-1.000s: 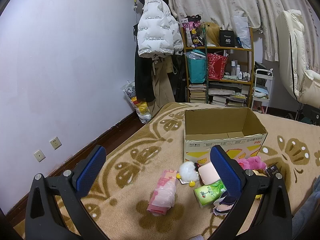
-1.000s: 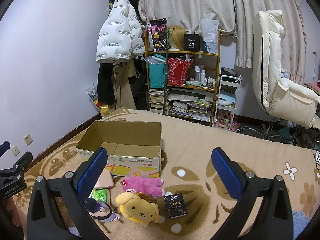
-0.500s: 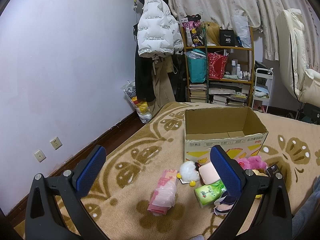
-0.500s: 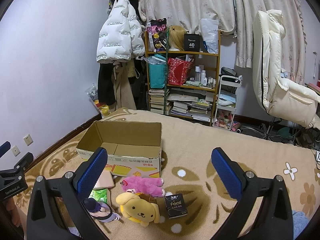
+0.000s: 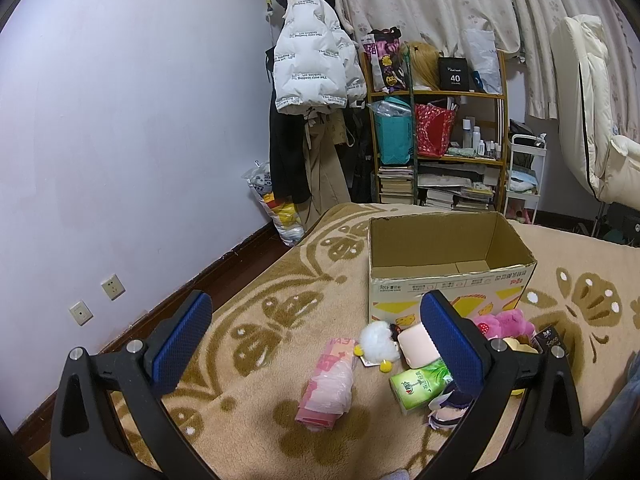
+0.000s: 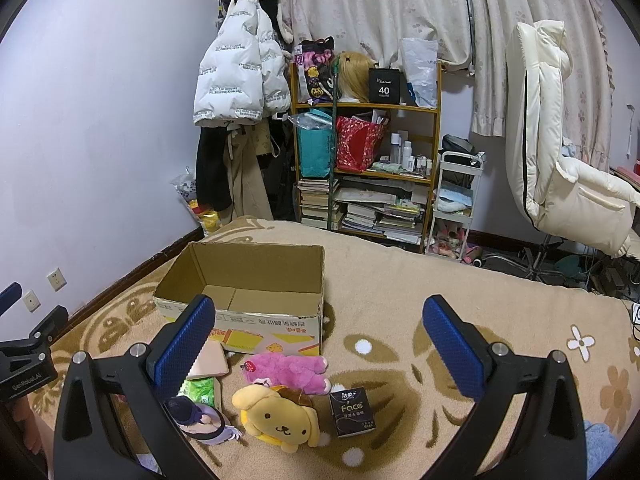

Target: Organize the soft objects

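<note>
An open empty cardboard box (image 5: 448, 276) (image 6: 248, 300) stands on the beige carpet. In front of it lie soft things: a pink tissue pack (image 5: 330, 384), a white fluffy toy (image 5: 378, 346), a pink pad (image 5: 416, 340) (image 6: 208, 360), a green tissue pack (image 5: 418, 386) (image 6: 202, 390), a pink plush (image 5: 502, 322) (image 6: 288, 370), a yellow dog plush (image 6: 280, 418), a purple-haired doll (image 6: 200, 420) (image 5: 450, 410) and a black Face tissue pack (image 6: 352, 412). My left gripper (image 5: 316, 336) and right gripper (image 6: 318, 340) are open and empty above them.
A shelf (image 6: 364, 168) full of books and bags stands against the far wall, with hanging coats (image 6: 240, 88) to its left. A white cart (image 6: 456, 204) and a cream chair (image 6: 560, 168) stand to the right. The wall with sockets (image 5: 112, 286) runs along the left.
</note>
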`<state>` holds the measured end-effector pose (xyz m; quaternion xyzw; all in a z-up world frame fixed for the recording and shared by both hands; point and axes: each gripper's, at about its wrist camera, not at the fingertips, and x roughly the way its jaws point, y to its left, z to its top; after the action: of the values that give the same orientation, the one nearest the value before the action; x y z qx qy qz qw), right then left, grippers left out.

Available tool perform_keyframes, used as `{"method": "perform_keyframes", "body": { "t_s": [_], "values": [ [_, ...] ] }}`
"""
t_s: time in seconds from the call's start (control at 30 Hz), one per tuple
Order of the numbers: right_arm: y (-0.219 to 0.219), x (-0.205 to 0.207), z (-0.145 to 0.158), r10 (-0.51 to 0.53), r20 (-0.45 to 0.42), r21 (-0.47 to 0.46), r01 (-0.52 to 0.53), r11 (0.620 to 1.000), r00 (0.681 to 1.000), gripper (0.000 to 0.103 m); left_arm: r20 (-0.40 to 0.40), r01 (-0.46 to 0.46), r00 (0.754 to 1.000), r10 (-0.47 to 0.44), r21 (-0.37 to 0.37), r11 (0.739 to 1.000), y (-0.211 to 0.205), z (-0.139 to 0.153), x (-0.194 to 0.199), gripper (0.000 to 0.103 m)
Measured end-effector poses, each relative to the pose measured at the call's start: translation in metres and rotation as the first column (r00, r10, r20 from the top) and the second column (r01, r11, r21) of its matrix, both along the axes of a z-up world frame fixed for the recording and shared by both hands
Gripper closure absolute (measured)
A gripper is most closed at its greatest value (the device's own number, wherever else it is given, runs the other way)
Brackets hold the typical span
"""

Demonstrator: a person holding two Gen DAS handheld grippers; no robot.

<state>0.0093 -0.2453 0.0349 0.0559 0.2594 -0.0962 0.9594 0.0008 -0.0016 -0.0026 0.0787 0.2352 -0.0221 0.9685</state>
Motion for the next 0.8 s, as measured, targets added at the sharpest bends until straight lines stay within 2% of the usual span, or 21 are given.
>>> {"method": "perform_keyframes", "body": {
  "t_s": [0.8],
  "values": [
    [-0.0001,0.0008,-0.0039,-0.002,-0.006,0.002,0.002,1.000,1.000,0.000,-0.001,0.000,1.000,0.000,0.005,1.000,-0.0029,-0.0006,-0.0007,0.000]
  ]
}}
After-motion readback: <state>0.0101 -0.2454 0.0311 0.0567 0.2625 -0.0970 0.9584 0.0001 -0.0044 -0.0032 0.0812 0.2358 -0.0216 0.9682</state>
